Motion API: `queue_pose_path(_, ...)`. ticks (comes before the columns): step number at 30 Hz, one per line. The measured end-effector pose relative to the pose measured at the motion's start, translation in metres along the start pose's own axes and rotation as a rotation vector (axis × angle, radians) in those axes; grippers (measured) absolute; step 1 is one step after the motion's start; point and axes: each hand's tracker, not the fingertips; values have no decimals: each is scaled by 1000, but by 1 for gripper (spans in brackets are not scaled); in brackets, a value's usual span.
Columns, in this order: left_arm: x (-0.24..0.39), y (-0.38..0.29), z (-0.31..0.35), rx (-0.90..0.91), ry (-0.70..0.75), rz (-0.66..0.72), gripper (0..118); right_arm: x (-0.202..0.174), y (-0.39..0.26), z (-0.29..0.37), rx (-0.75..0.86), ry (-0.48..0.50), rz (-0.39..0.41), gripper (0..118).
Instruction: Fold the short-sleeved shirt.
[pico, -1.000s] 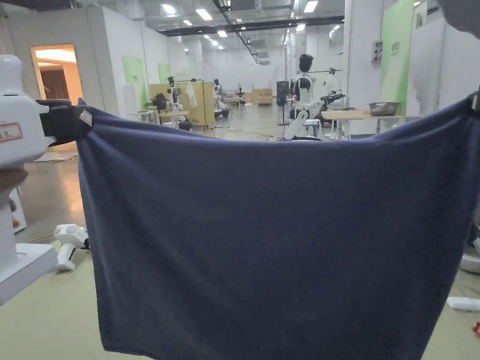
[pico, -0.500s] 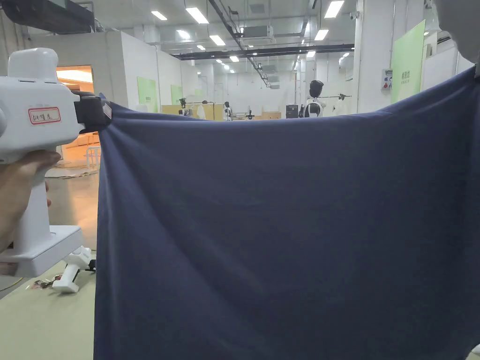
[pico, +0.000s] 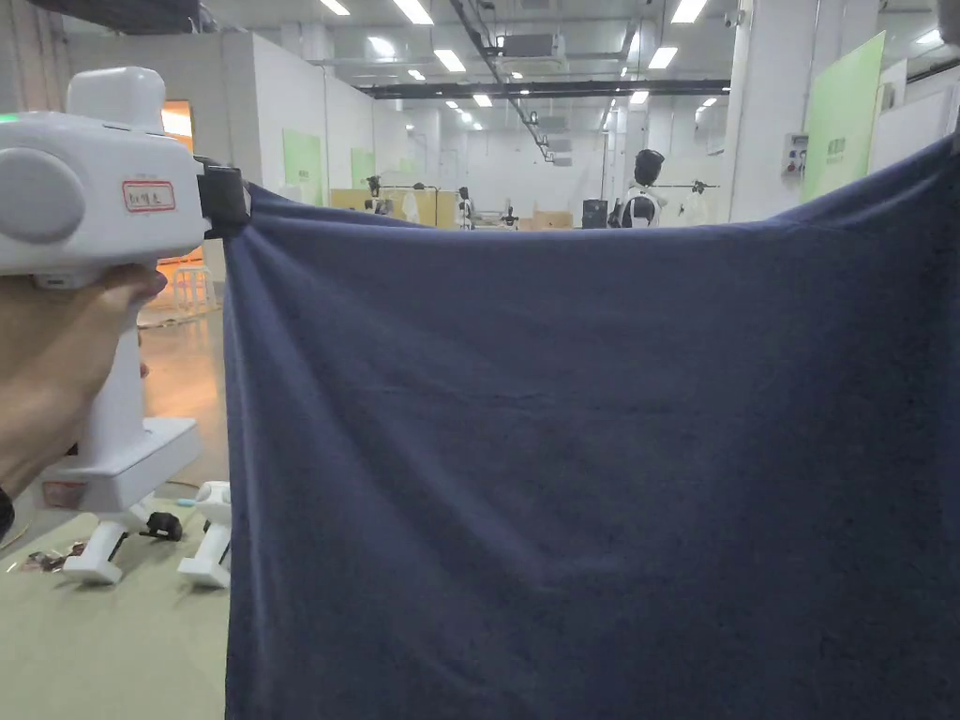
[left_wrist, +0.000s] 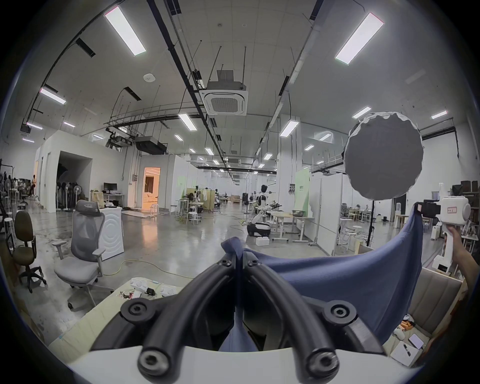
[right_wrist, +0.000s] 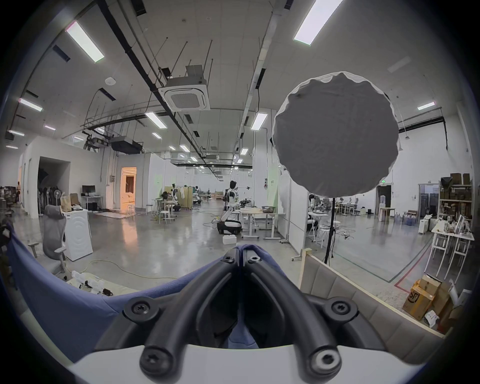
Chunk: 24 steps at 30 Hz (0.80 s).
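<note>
Two hand-held grippers hold a navy short-sleeved shirt (pico: 581, 450) stretched wide in the air, above a pale green surface (pico: 103, 647). In the head view the left hand-held gripper (pico: 225, 202), gripped by a hand (pico: 52, 366), pinches the cloth's upper left corner, and the shirt hangs down as a broad flat sheet whose top edge sags slightly toward the middle; two white devices (pico: 202, 548) lie on the surface near its left edge. In the left gripper view the left hand-held gripper (left_wrist: 239, 256) has both jaws closed together on a bunched corner of the shirt (left_wrist: 337, 283), and the cloth runs off to the right hand-held gripper (left_wrist: 422, 210), which clamps the far corner. In the right gripper view the right hand-held gripper (right_wrist: 240, 253) has its jaws pressed tight on a fold of the shirt (right_wrist: 65, 306), which sweeps away to the left; a beige padded panel (right_wrist: 363, 306) stands along the surface's right edge.
</note>
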Motion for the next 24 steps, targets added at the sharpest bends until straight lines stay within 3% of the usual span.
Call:
queue_pose_path(6, 8, -3, -57, -22, 36, -34, 6, -7, -6, -45, 28, -15, -83, 4)
queue_pose_path(11, 21, -10, -88, -13, 82, -147, 6, -21, -12, -74, 19, -37, -63, 4)
queue_pose_path(21, 14, -35, -118, -36, 90, -91, 6, -42, -6, -107, 35, -38, -45, 4)
queue_pose_path(24, -11, -40, -153, -45, 70, -62, 6, -42, -18, -112, 9, -39, -35, 4)
